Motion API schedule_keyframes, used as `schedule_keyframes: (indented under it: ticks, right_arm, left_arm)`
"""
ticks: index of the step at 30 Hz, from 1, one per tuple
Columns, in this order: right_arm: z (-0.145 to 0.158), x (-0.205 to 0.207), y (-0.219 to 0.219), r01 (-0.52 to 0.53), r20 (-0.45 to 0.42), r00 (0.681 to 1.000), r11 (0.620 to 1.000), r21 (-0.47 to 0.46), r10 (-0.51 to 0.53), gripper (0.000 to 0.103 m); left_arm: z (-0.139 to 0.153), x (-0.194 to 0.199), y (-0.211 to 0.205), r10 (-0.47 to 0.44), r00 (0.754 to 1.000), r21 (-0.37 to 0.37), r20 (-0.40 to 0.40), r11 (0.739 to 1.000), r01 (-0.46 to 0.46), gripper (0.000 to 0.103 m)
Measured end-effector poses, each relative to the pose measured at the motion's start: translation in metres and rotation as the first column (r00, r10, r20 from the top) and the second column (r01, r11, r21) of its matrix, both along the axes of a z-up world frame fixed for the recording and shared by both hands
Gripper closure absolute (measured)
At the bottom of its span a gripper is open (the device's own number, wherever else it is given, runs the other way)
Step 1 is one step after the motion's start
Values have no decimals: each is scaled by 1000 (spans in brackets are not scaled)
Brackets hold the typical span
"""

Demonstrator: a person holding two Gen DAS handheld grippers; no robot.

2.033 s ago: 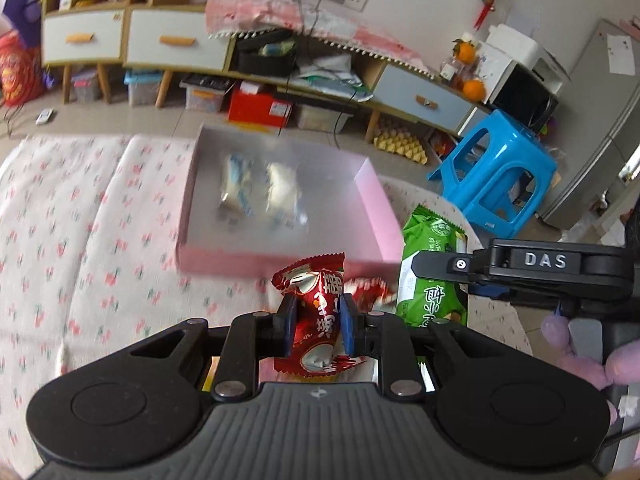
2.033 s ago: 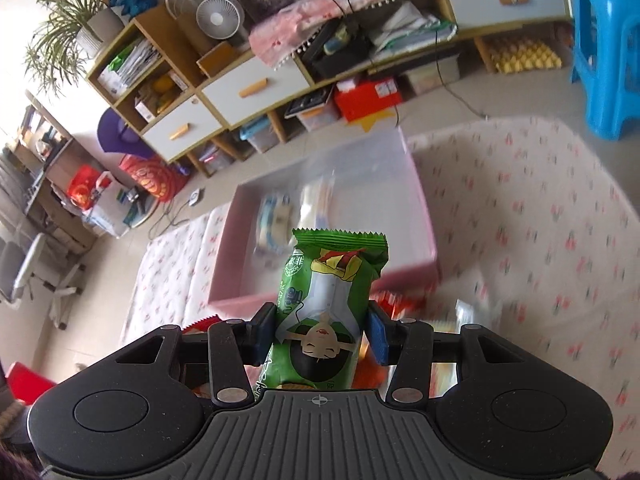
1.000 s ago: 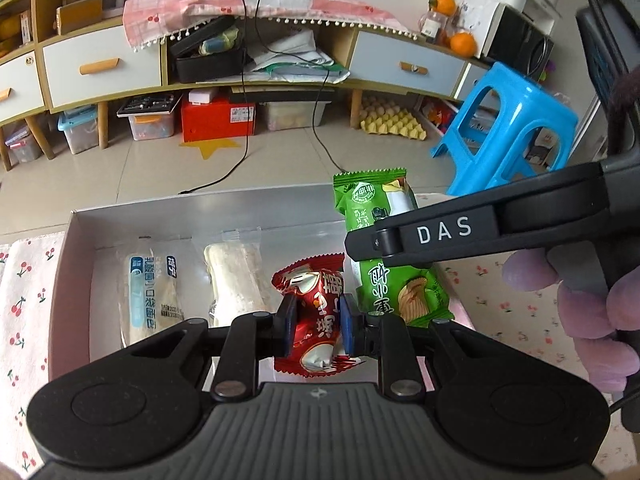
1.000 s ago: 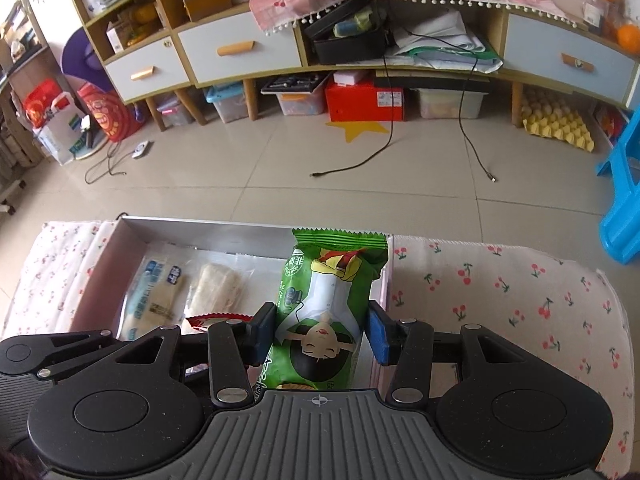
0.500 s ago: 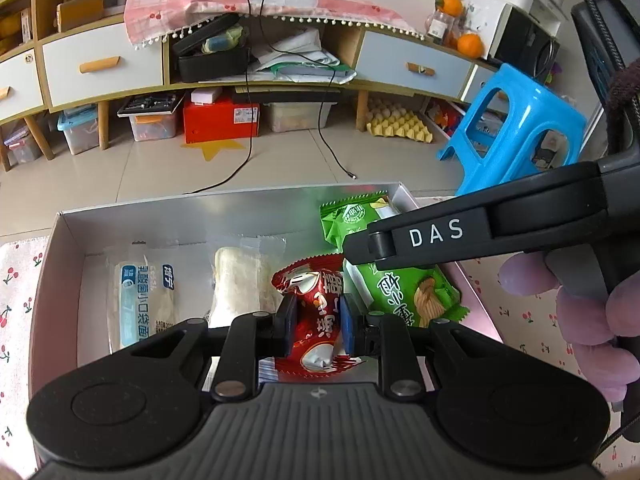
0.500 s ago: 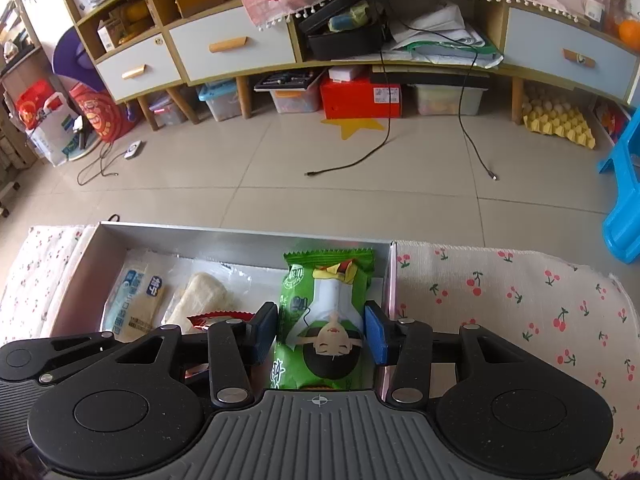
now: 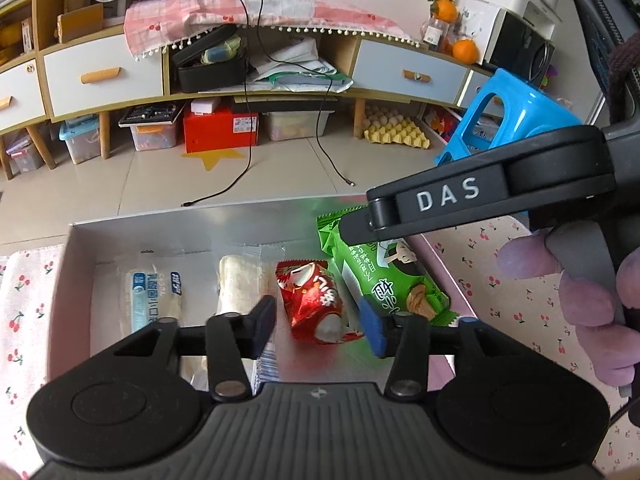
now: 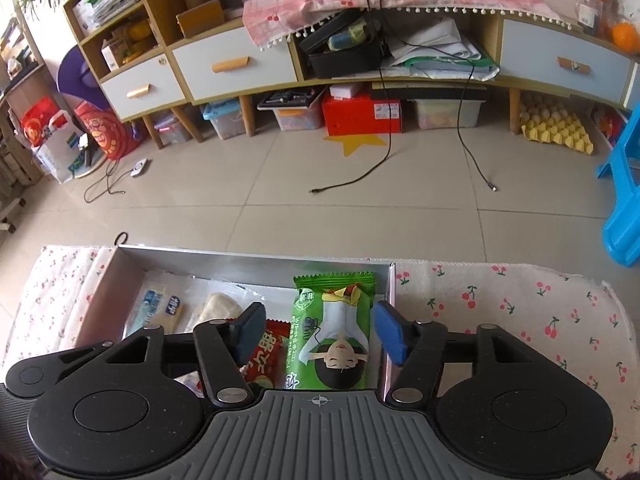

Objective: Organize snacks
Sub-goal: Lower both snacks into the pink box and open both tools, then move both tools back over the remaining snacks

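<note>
Both snacks released since half second ago: red snack and green snack now lie side by side in pink box, beside two white packets. Left hand-held gripper and right hand-held gripper both spread wide, gripping nothing. Box sits on cherry-print bench.

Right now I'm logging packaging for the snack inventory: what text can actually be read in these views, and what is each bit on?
"DAS": white capitals on the right gripper, seen in the left wrist view.
Green snack packet: Chinese print, too small to read.
Red snack packet: white Chinese characters, distorted, not readable.
White-and-blue packet: blue Chinese characters, blurred.
Red box under the cabinet: white label, too small.
</note>
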State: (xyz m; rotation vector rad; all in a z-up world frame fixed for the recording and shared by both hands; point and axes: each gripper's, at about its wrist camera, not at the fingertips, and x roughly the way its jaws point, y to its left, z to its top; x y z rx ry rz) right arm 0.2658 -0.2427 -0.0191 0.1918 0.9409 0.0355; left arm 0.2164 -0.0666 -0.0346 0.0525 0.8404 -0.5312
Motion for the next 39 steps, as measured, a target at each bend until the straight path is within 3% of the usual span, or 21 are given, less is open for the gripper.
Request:
schedule_keyframes:
  ticks: [3,7,22,39]
  right_arm:
    - [8,-6,1,0,3,1000,1000,-3,0,37]
    - [19,-20,2,2,6,1000,1000,4,-2,30]
    - [54,-97,19,-1,17,1000,999,49,1,16]
    - [38,-188,40,-22,-17,1000,999,33,22,13]
  left_arm:
    - [6,-6,1,2,1000,1,5,1000,-2,48]
    - [16,-18,4,5,1000,3,12,1000,-5,33]
    - [44,-73,29,63,998,14,3,998,-63,1]
    - [35,-134,79,201,978,64,-53,978,-197,1]
